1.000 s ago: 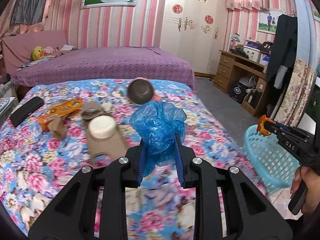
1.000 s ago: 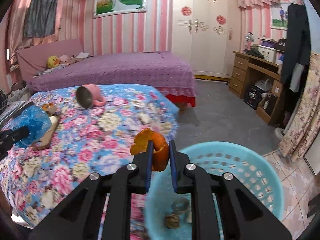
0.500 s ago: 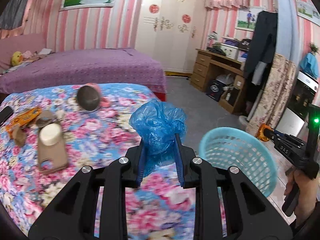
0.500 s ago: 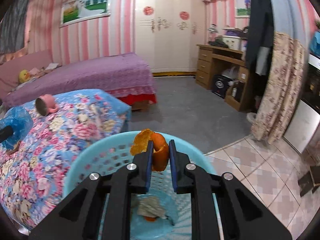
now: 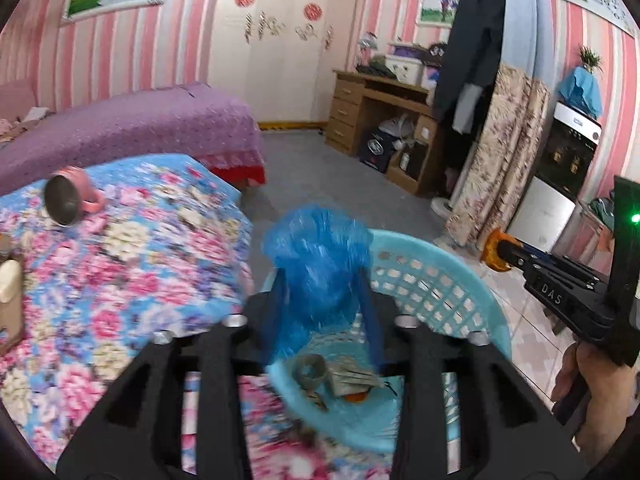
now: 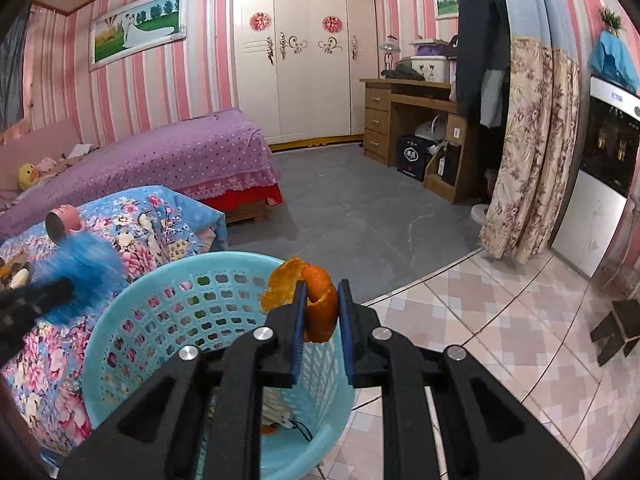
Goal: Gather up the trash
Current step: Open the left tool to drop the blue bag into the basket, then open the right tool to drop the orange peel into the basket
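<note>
My left gripper (image 5: 322,280) is shut on a crumpled blue plastic bag (image 5: 320,264) and holds it over the near rim of the light-blue trash basket (image 5: 436,272). The basket holds several scraps at its bottom. My right gripper (image 6: 322,292) is shut on an orange peel (image 6: 316,300) above the basket's far rim (image 6: 180,276). In the left wrist view the right gripper (image 5: 500,250) shows at the right edge with the peel at its tip. In the right wrist view the bag (image 6: 86,276) shows blurred at the left.
The flowered bedspread (image 5: 132,264) lies left of the basket, with a pink mug (image 5: 70,198) on its side and a brown holder with a white cup (image 5: 10,292) at the far left. Tiled floor (image 6: 500,320) is to the right; a desk (image 6: 412,120) stands behind.
My left gripper has swung right with the blue bag, from over the bed to over the basket. My right gripper with the peel has moved to the basket's right side.
</note>
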The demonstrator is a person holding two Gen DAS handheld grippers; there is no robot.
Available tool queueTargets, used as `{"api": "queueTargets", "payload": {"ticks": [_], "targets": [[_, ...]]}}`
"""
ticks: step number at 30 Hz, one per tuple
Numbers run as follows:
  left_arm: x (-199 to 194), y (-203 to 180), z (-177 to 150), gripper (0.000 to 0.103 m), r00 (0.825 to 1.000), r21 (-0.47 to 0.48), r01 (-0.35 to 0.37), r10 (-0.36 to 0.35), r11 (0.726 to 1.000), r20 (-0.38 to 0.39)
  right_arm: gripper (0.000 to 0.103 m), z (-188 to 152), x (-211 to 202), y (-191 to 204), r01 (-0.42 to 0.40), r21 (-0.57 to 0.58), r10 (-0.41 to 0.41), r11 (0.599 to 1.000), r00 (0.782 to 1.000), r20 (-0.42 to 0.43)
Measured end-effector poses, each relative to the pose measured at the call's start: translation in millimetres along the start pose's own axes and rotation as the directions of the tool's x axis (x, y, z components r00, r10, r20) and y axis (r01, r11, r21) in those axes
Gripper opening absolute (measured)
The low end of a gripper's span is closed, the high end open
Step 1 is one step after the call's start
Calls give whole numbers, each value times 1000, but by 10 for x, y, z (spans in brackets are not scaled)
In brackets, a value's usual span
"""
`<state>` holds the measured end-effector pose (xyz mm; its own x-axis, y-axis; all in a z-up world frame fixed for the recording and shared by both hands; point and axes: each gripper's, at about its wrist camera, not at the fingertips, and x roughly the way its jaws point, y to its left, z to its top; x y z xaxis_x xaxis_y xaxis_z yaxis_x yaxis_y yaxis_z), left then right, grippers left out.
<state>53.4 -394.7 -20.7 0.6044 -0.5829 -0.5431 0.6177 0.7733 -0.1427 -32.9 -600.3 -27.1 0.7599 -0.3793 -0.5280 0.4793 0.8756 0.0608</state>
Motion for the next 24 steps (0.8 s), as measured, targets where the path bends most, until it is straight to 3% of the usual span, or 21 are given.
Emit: {"api": "queueTargets", "payload": {"ticks": [1, 7, 13, 18, 24], "targets": [[61, -44, -1, 61, 1000, 9, -17, 17, 1000, -4, 16, -4, 23, 11, -7, -2, 7, 1000, 1000, -5], [65, 104, 83, 91, 996, -12, -87, 87, 996, 27, 16, -18, 49, 51, -14, -12, 14, 1000, 1000, -13], [-158, 477, 120, 97, 971, -7, -228, 228, 974, 69, 16, -24, 47, 153, -25, -20, 24, 1000, 1000, -10], [-339, 686, 93, 97, 958, 5, -279, 278, 960, 77, 16, -5, 59, 332, -40, -29, 40, 999, 999, -6], [-545, 888, 0, 97, 953, -21, -294, 295, 956, 67, 20, -12, 132, 634, -38, -69, 37, 997, 999, -18]]}}
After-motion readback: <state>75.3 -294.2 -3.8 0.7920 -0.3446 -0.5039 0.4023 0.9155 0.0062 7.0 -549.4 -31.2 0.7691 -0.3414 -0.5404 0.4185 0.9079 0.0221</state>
